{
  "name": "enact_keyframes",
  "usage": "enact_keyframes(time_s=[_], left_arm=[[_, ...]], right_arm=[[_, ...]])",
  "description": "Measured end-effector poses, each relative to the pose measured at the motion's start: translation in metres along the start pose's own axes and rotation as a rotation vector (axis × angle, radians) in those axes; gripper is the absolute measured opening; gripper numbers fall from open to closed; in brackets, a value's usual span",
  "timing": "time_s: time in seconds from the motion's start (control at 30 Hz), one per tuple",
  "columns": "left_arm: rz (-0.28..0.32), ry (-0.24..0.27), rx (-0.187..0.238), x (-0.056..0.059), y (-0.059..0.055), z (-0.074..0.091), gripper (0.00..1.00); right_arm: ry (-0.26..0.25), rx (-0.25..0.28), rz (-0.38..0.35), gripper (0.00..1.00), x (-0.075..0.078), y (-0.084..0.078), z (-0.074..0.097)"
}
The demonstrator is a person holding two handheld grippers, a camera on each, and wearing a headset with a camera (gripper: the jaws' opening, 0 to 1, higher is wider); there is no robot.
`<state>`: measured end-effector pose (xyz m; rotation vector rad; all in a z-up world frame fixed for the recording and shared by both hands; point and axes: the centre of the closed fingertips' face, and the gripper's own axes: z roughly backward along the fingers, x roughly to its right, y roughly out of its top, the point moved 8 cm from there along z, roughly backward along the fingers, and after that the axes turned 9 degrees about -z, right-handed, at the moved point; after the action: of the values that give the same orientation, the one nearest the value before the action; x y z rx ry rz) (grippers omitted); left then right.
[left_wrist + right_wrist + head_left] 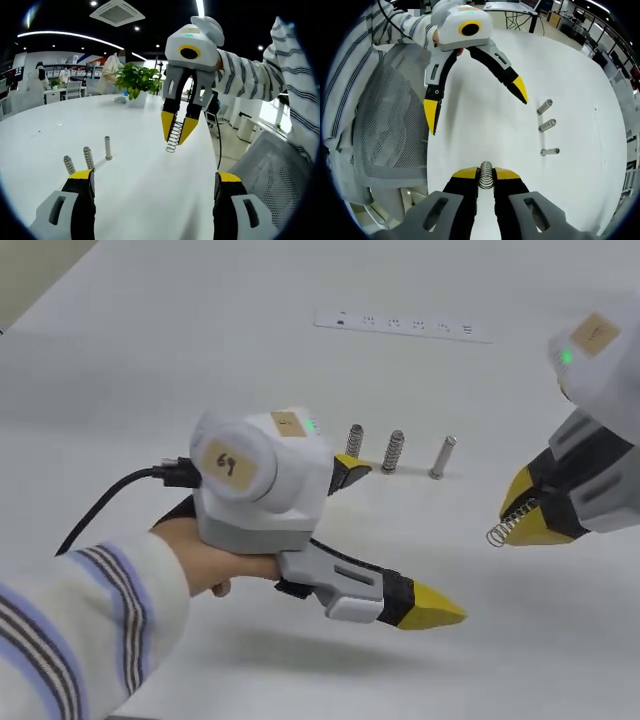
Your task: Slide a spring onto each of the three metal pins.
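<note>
Three metal pins stand in a row on the white table (300,370). Springs sit on the left pin (354,440) and the middle pin (393,451); the right pin (442,457) is bare. My right gripper (520,520) hovers right of the row, shut on a loose spring (503,527) that sticks out past its yellow tips. The right gripper view has that spring (485,176) clamped between the jaws. My left gripper (395,538) is open wide and holds nothing, just in front of the pins. In the left gripper view the bare pin (107,148) stands ahead and the right gripper (179,127) hangs above the table.
A white power strip (400,325) lies at the far side of the table. A black cable (100,505) trails from the left gripper toward the left. A grey mesh chair (390,115) stands beside the table edge. A potted plant (135,80) sits at the table's end.
</note>
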<state>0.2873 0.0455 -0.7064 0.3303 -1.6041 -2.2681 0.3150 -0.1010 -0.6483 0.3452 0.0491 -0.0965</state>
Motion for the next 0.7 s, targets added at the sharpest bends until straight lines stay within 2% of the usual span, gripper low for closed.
enact_keyframes(time_s=[0.13,0.37,0.7], left_arm=[[0.014,-0.001,-0.002,0.000,0.000,-0.001,0.98],[0.044,0.016,-0.010,-0.003,-0.002,-0.002,0.98],[0.050,0.026,-0.014,-0.005,-0.003,-0.004,0.98]], right_arm=[[-0.012,0.003,-0.002,0.08,0.007,0.002,0.007],[-0.047,-0.020,0.013,0.08,0.023,0.005,0.018],[-0.088,-0.053,0.042,0.08,0.047,0.010,0.031]])
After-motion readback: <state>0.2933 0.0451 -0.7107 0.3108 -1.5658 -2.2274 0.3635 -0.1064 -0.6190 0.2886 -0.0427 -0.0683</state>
